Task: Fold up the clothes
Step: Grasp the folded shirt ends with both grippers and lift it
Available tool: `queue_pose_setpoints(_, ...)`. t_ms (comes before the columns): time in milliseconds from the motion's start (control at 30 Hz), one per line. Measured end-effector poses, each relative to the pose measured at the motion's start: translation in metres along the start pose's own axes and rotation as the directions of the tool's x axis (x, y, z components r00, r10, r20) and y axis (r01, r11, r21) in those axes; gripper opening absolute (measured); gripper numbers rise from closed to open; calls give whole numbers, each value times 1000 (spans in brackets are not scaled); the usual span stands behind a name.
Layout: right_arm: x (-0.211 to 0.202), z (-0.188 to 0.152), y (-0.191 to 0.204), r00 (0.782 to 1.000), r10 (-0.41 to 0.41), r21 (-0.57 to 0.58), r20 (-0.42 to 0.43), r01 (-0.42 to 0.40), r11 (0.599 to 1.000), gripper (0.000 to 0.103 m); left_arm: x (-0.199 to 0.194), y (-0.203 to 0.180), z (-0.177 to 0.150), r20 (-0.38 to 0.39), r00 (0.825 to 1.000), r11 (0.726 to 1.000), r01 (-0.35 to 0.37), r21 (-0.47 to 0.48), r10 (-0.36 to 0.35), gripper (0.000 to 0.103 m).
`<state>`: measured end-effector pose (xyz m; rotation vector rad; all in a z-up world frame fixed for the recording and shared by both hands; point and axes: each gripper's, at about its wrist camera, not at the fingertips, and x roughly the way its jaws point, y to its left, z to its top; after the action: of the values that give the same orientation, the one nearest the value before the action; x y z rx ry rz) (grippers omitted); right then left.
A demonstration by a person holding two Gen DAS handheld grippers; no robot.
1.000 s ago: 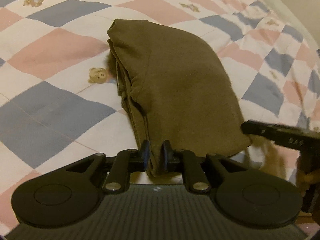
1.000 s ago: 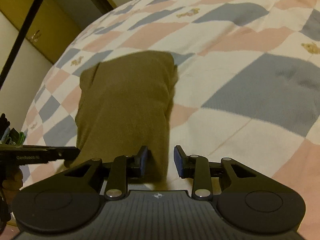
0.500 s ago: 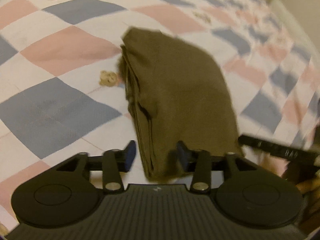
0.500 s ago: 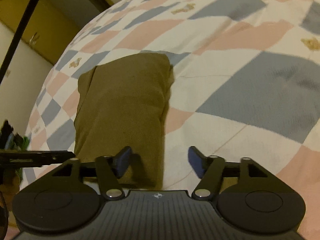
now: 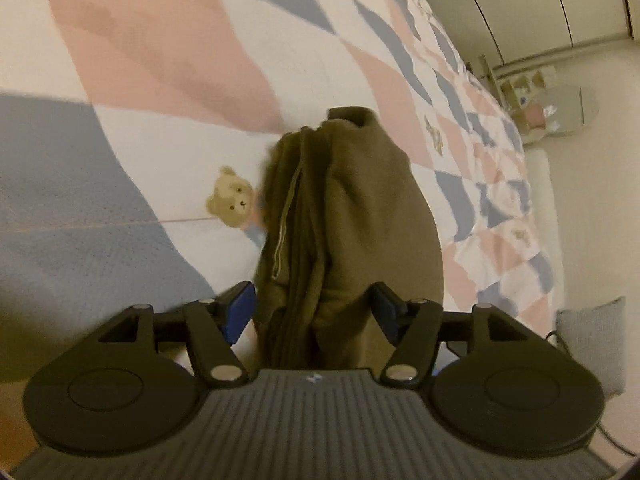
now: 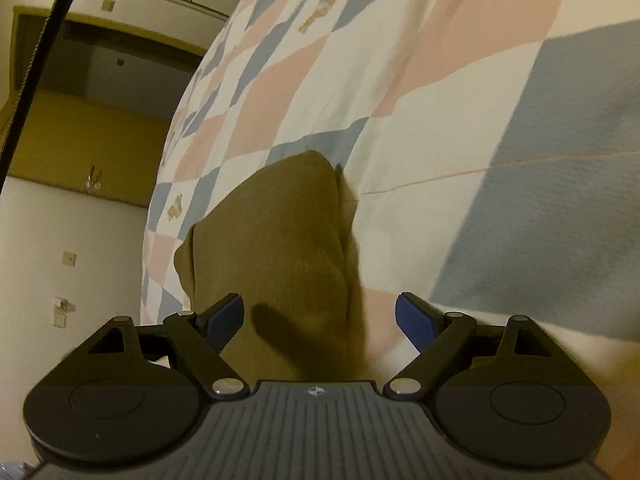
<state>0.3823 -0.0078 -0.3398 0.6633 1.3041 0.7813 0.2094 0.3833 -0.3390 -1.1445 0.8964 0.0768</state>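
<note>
**Letting go of the folded brown garment on the quilt**

Looking along my left gripper point(image 5: 314, 312), I see its jaws spread to either side of the near end of the brown garment point(image 5: 352, 216). They have just been opening, and the blue pads point(image 5: 239, 312) stand clear of the cloth on the left side; on the right the pad sits very close to the fabric, and with the blur I cannot say for certain whether it brushes it. Nothing is gripped. The garment lies folded into a thick bundle on the checked quilt point(image 5: 152, 52), its stacked edges showing along the left side, right beside a printed teddy bear point(image 5: 232, 202).

From my right gripper point(image 6: 319, 318) I see the same garment point(image 6: 280, 248) from its other side, lying flat on the quilt point(image 6: 480, 120). These jaws have also just been opening and stand wide. The left finger hangs over the cloth and the right one over bare quilt, neither pressing on anything. A wardrobe point(image 6: 80, 136) and wall fill the far left of that view.
</note>
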Motion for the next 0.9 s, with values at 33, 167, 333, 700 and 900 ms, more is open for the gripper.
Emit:
queue_pose_setpoints(33,4,2,1,1000,0,2,-3,0,1000,86,3,4,2,-5,1000,1000,22,-20,-22,59)
queue_pose_setpoints(167,24,10,7,1000,6,0,-27,-6,1000,86,20,6,10,-38,996,997,74,-31,-75,59)
queue_pose_setpoints(333,48,16,8,999,19,32,-43,-17,999,73,38,9,26,-92,989,993,114,-26,-116,42)
queue_pose_setpoints(700,28,-14,36,996,-4,107,89,-5,994,46,2,-20,36,-141,975,975,187,119,-170,28)
queue_pose_setpoints(900,8,-56,84,990,54,79,129,-64,995,45,-80,-24,17,-72,981,962,190,196,-179,27)
